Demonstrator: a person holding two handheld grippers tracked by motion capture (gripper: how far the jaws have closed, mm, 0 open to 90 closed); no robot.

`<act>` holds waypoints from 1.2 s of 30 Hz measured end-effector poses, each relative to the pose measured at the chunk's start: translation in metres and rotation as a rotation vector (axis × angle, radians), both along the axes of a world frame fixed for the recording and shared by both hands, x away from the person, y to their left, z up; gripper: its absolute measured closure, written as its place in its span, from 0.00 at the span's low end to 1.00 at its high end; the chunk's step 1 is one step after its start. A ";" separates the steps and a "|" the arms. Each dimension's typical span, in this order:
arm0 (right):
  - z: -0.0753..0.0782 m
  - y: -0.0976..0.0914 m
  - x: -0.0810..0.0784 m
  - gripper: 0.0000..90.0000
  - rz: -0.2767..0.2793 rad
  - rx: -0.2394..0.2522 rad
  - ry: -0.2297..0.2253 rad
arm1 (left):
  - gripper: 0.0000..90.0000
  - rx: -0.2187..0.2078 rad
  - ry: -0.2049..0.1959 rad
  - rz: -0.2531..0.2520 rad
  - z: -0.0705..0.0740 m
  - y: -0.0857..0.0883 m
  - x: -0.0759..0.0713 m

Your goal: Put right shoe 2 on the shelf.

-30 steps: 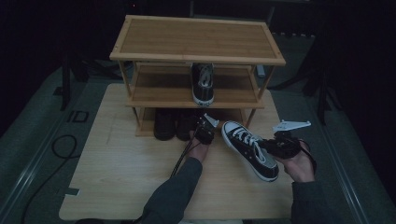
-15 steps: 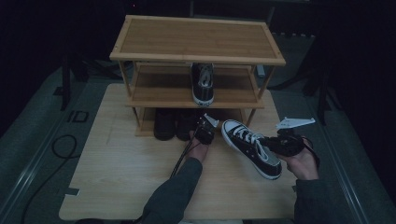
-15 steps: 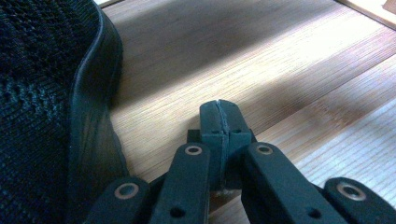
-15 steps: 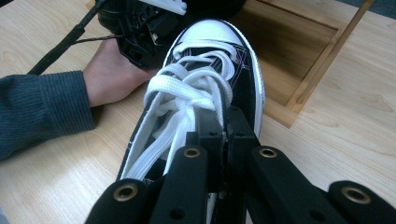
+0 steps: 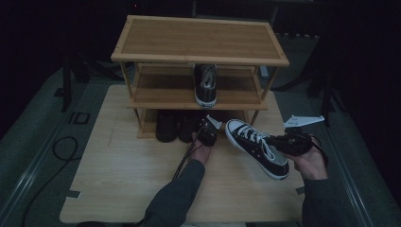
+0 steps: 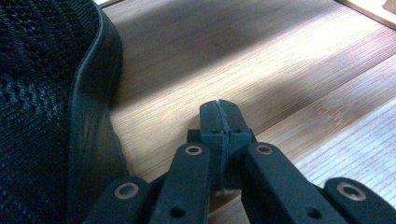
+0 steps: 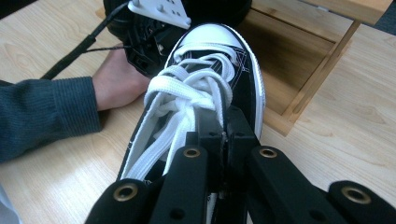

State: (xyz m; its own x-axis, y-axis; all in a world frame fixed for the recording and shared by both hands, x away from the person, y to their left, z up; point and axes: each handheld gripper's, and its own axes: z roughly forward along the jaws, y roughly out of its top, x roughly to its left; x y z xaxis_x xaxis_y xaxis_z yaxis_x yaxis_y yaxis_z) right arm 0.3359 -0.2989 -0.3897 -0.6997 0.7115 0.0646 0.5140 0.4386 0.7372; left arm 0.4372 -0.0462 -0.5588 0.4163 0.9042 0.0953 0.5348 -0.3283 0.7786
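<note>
The right gripper [image 5: 279,142] has its jaws pressed together on the collar of a black canvas sneaker with white laces and a white toe cap [image 5: 255,146]. The sneaker is on the light wooden table [image 5: 118,170], in front of the three-level bamboo shoe rack [image 5: 198,40], with its toe pointing toward the rack. I cannot tell if its sole touches the table. The left gripper [image 5: 206,134] is at the lowest shelf, just beside a pair of dark shoes [image 5: 177,126]; its jaws are together with nothing between them. Another black sneaker with a white sole [image 5: 205,85] stands on the middle shelf.
</note>
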 end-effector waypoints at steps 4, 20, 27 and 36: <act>0.003 -0.002 0.000 0.98 0.010 0.005 -0.003 | 1.00 0.009 0.005 -0.005 0.000 0.001 0.000; 0.021 -0.008 0.001 0.98 0.034 0.015 -0.023 | 1.00 0.009 0.005 -0.005 0.000 0.001 0.000; 0.025 -0.007 0.002 0.98 0.049 0.012 -0.027 | 1.00 0.001 0.000 0.001 0.000 0.000 0.000; 0.030 -0.006 0.002 0.98 0.076 0.017 -0.034 | 1.00 -0.009 -0.007 0.009 0.000 -0.001 0.000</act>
State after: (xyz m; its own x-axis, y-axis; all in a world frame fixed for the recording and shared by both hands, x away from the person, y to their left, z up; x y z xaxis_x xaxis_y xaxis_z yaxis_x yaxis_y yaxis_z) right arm 0.3379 -0.3054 -0.3596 -0.7540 0.6548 0.0516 0.4539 0.4626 0.7616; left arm 0.4373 -0.0470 -0.5592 0.4074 0.9088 0.0904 0.5322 -0.3167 0.7851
